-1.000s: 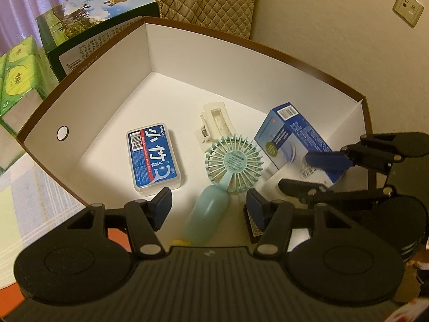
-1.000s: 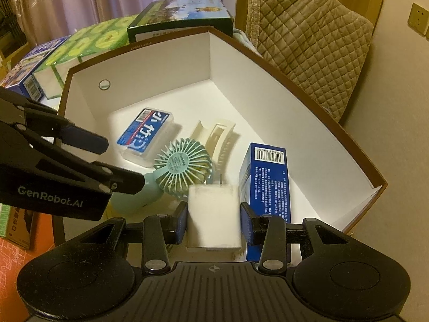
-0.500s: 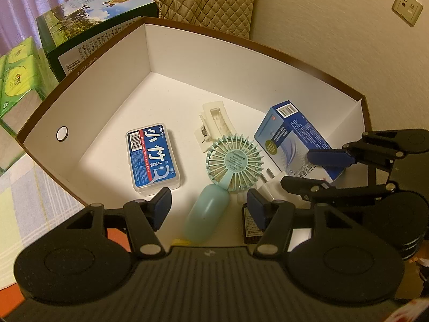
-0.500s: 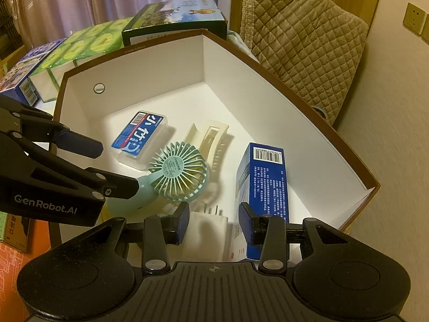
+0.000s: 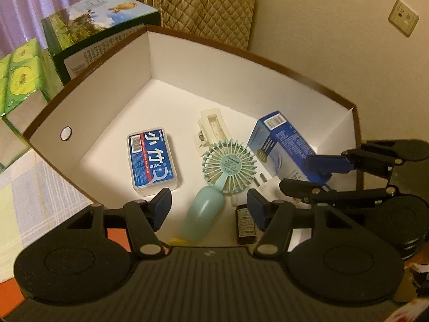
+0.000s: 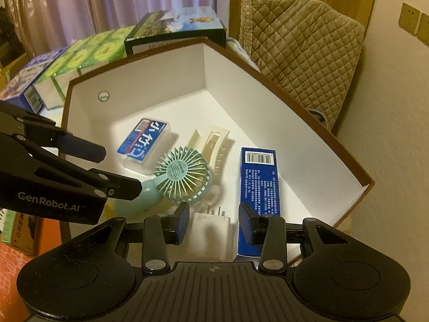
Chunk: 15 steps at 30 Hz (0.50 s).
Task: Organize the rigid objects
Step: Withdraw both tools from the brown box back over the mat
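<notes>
A white box with a brown rim (image 5: pixel 268 63) (image 6: pixel 289 102) holds a blue floss case (image 5: pixel 152 161) (image 6: pixel 144 145), a cream hair claw (image 5: pixel 211 128) (image 6: pixel 217 145), a mint hand fan (image 5: pixel 229 166) (image 6: pixel 182 177), a blue carton (image 5: pixel 278 145) (image 6: pixel 258 182), a white charger plug (image 5: pixel 266 187) (image 6: pixel 209 233) and a small brown bottle (image 5: pixel 245 225). My right gripper (image 6: pixel 214 222) (image 5: pixel 297 174) hovers open above the plug, which lies on the box floor clear of both pads. My left gripper (image 5: pixel 209 206) (image 6: pixel 120 170) is open and empty over the fan's handle.
Green tissue packs (image 5: pixel 18 80) and a green printed carton (image 5: pixel 93 26) stand along the box's left side. A quilted cover (image 5: pixel 201 5) hangs behind it, beside a wall with a socket plate (image 5: pixel 403 17). An orange surface shows at the lower left.
The white plug, which filled the gap between the right pads, now lies lower on the box floor, clear of them. The brown bottle shows more in the left wrist view.
</notes>
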Tool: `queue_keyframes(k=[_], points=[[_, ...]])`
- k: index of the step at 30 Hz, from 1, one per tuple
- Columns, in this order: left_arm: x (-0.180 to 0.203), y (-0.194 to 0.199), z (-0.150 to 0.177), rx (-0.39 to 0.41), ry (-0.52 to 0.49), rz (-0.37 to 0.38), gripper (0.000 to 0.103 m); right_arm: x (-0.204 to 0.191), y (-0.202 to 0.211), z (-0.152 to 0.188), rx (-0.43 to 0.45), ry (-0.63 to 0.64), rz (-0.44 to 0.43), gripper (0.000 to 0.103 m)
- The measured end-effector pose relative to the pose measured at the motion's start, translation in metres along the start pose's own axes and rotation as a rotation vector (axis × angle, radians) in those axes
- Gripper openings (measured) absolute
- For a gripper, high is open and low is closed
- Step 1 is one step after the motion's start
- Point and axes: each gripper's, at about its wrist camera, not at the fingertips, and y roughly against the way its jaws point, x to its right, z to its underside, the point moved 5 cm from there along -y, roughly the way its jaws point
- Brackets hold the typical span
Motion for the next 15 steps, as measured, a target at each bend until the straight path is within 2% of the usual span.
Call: queue_keyframes(k=[7, 11, 15], points=[[-0.008, 0.038, 0.005, 0.089, 0.023, -0.01, 0.062, 0.004, 0.029, 0.002, 0.058, -0.095, -0.044, 0.04], [-0.017, 0.063, 0.015, 0.129, 0.048, -0.03, 0.062, -0.001, 0.047, 0.005, 0.084, -0.102, -0.036, 0.054], [-0.029, 0.092, 0.031, 0.171, 0.087, -0.045, 0.062, -0.012, 0.064, 0.011, 0.106, -0.107, -0.051, 0.058]])
